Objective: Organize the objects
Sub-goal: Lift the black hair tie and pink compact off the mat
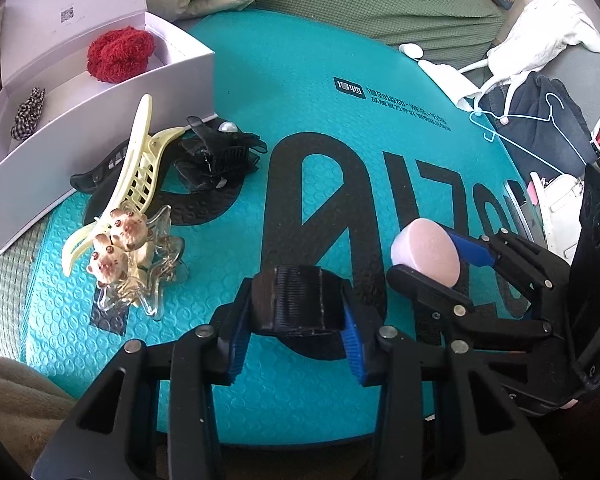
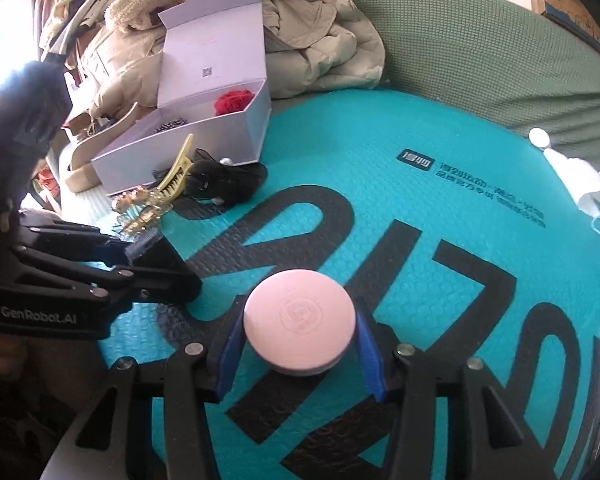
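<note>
My left gripper [image 1: 298, 292] is shut on a black ribbed block [image 1: 296, 308], its blue pads pressed on both sides, low over the teal mat [image 1: 340, 120]. Right beside it, my right gripper [image 2: 300, 312] is shut on a round pink case [image 2: 300, 320], also seen as the pink case [image 1: 426, 250] in the left wrist view. Left of them lie a cream hair claw [image 1: 136, 176], a black bow clip with a pearl [image 1: 216, 156] and a clear star clip with bear figures [image 1: 128, 256]. Behind them, an open white box [image 1: 100, 120] holds a red fluffy scrunchie [image 1: 120, 54] and a checked scrunchie [image 1: 28, 114].
A beige jacket [image 2: 320, 40] is piled behind the box on a green cover [image 2: 480, 48]. At the mat's far right lie a white cloth [image 1: 540, 40], a dark garment and a blue wire hanger [image 1: 540, 120]. A beige blanket [image 1: 16, 400] lies at the near left.
</note>
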Demonstrator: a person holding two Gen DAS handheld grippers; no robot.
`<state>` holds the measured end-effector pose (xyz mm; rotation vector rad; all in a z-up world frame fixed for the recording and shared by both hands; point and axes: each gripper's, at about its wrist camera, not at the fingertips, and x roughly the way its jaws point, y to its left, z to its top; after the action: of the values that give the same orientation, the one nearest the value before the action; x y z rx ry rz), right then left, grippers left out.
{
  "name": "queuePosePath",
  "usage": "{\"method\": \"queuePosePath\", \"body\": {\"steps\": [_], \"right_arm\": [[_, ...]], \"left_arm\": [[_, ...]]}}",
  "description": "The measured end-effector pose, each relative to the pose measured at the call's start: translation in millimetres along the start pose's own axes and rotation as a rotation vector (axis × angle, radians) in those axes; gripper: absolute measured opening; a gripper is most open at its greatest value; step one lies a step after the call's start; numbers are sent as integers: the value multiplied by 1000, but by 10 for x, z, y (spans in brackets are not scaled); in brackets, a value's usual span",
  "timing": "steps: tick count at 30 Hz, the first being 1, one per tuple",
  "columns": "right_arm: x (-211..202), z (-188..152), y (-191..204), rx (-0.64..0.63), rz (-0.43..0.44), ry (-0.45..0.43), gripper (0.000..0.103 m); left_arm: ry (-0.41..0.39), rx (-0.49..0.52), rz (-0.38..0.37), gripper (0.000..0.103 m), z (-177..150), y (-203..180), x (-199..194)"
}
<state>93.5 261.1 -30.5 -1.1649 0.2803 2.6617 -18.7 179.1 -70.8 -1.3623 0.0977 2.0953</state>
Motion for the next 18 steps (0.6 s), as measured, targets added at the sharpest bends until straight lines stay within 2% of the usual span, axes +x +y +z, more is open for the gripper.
{"method": "queuePosePath", "body": {"steps": [4, 7, 10, 18], "right_arm": [[-27, 83, -10, 30, 6, 18, 51], [-116, 164, -25, 61, 40, -1, 51], [-162, 246, 10, 53, 32, 1, 51], [-282, 411, 136, 28, 80, -21, 51]], "left_arm": [[3, -2, -25, 38, -1, -12, -78], [-12, -15, -14, 38, -4, 13, -173], [-27, -27, -6, 38, 2, 44, -284], [-57, -58, 66, 38, 26, 146, -598]]}}
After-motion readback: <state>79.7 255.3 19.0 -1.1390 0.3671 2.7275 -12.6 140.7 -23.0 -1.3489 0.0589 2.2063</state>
